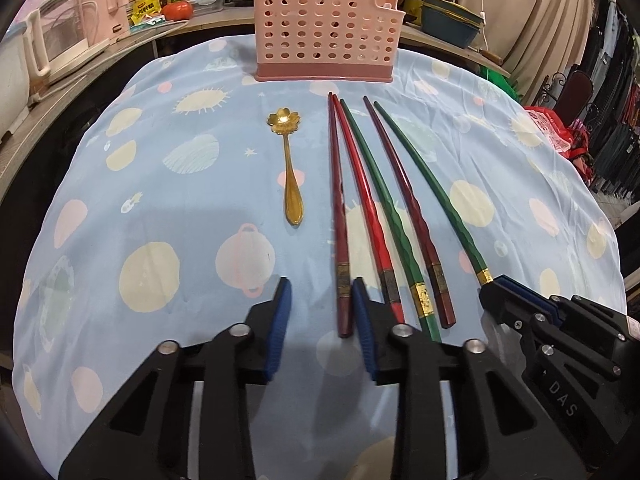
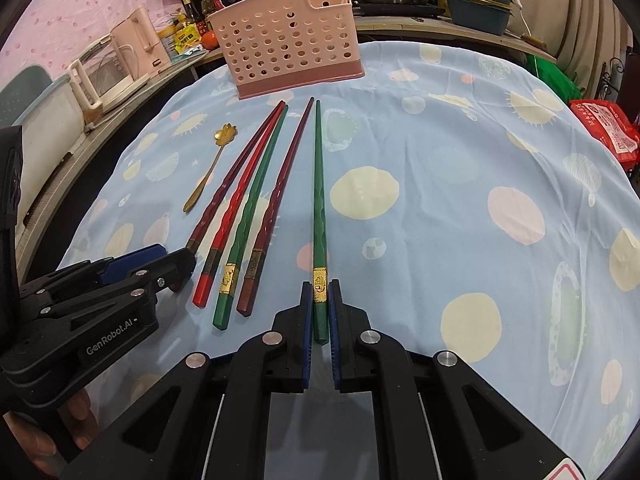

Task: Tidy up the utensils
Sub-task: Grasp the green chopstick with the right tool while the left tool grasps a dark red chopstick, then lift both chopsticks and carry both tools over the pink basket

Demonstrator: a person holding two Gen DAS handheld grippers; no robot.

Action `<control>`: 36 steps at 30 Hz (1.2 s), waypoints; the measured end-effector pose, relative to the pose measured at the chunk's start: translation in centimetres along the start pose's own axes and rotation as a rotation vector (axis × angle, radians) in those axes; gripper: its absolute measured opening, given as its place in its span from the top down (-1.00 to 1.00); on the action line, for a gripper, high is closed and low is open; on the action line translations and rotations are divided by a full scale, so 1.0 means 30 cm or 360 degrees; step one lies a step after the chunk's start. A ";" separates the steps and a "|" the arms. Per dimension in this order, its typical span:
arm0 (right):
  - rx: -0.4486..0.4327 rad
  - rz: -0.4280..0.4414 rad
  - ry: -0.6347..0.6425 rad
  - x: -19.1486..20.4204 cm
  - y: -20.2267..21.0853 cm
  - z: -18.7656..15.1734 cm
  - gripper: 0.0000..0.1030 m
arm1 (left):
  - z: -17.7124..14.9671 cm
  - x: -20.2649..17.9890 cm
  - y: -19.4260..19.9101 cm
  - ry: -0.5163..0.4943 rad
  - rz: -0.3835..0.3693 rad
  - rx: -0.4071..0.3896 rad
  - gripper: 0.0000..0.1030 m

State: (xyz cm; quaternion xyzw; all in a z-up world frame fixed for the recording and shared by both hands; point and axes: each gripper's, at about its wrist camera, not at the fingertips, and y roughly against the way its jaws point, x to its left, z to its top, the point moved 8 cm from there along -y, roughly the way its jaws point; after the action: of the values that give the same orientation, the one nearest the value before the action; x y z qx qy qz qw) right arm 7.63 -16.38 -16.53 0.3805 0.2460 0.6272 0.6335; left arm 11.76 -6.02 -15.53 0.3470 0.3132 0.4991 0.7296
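Observation:
Several red, maroon and green chopsticks lie side by side on the blue patterned cloth (image 1: 160, 184), tips toward a pink perforated utensil holder (image 1: 326, 26) at the far edge. A gold flower spoon (image 1: 289, 156) lies left of them. My left gripper (image 1: 320, 292) is open, low over the cloth, its right finger beside the leftmost maroon chopstick (image 1: 338, 216). My right gripper (image 2: 320, 294) is shut on the thick end of the rightmost green chopstick (image 2: 319, 208), which lies flat on the cloth. That gripper also shows in the left wrist view (image 1: 498, 286).
A kettle (image 2: 108, 68), bottles, pots and bowls (image 2: 476, 8) crowd the counter behind the holder (image 2: 288, 46). A red packet (image 2: 604, 128) sits at the table's right edge. The left gripper (image 2: 168, 258) shows at the left of the right wrist view.

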 end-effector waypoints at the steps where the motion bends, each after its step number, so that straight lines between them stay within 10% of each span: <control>1: 0.0001 0.0000 0.0000 -0.001 -0.001 0.001 0.86 | -0.001 0.000 0.001 0.0000 -0.0005 0.0000 0.63; 4: 0.0003 0.0003 -0.0001 -0.001 -0.001 0.001 0.86 | -0.005 -0.009 0.002 -0.0011 -0.0038 0.0010 0.87; 36: -0.0307 0.0096 -0.0110 -0.040 0.334 0.152 0.86 | 0.127 0.028 0.318 0.0089 -0.0144 -0.0244 0.87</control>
State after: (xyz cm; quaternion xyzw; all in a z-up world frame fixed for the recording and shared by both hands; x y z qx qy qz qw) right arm 5.03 -19.12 -6.13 0.3463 0.1508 0.6532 0.6563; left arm 10.18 -3.48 -5.66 0.2614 0.3098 0.4976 0.7669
